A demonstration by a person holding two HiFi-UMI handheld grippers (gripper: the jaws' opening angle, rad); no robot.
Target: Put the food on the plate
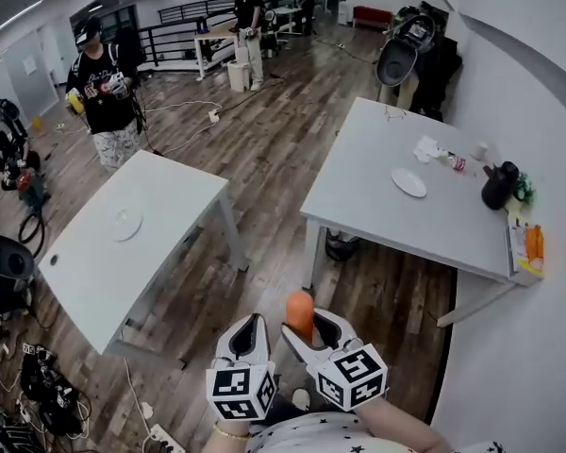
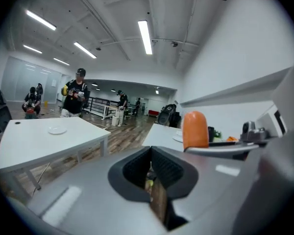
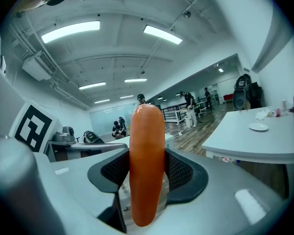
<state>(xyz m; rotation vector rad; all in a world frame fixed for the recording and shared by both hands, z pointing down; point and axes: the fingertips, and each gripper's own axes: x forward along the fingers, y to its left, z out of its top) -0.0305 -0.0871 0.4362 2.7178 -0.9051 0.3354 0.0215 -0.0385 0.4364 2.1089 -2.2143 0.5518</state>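
1. The right gripper (image 1: 307, 325) is pinching a sausage (image 1: 299, 310) about its middle, with a jaw pressed onto each side.
2. In the right gripper view the sausage's long axis runs up and down across the jaws. Both ends poke out past them, so it's being carried more or less upright.
3. The left gripper (image 1: 249, 328) sits just left of the sausage. Its jaws are pressed together with nothing in them, so it's basically along for the ride.
4. The key bit: a plate (image 1: 408, 182) lies ahead and to the right of the sausage, well apart from it, on a table (image 1: 358, 168).
5. A second plate (image 1: 125, 225) lies ahead and to the left of the sausage on another table (image 1: 170, 196), also well apart. There's no telling which one is meant, though the first is on the carrying hand's side.
6. It looks like the carry stage, with nothing placed yet. The person probably has to close the gap first, then tip the sausage flat before letting go. It's round, so it could roll off a shallow plate.
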